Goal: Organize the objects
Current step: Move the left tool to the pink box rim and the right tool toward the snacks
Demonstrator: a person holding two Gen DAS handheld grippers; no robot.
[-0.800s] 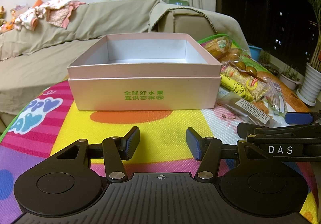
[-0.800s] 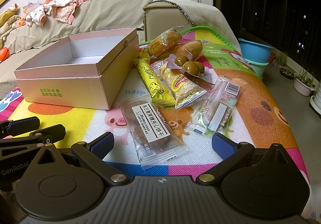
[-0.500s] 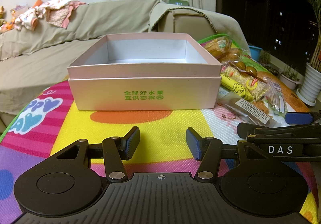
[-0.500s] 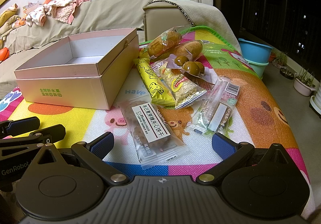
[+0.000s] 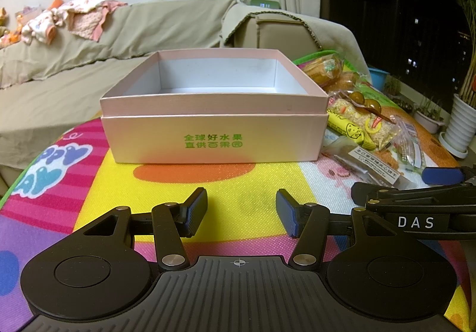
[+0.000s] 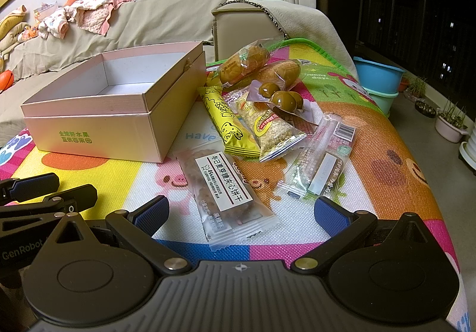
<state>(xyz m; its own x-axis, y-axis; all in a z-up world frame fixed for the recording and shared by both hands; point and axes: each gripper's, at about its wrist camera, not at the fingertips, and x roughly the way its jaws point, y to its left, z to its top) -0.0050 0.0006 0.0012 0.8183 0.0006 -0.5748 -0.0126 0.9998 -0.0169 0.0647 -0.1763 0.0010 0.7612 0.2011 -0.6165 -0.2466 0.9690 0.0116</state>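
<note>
Waiting wide open and empty, both tongs [image 5: 241,214] [image 6: 241,213] remain unmoved; snack packets [image 6: 229,183] still lie outside the box [image 5: 212,126].

A bright, cartoon-printed foam play mat [image 6: 386,153] carries an open pale pink cardboard box [image 6: 98,135] with green lettering and, just beside it, a cluster of wrapped snacks, including a clear biscuit packet [image 6: 229,192] and a yellow bar [image 6: 229,123].
</note>
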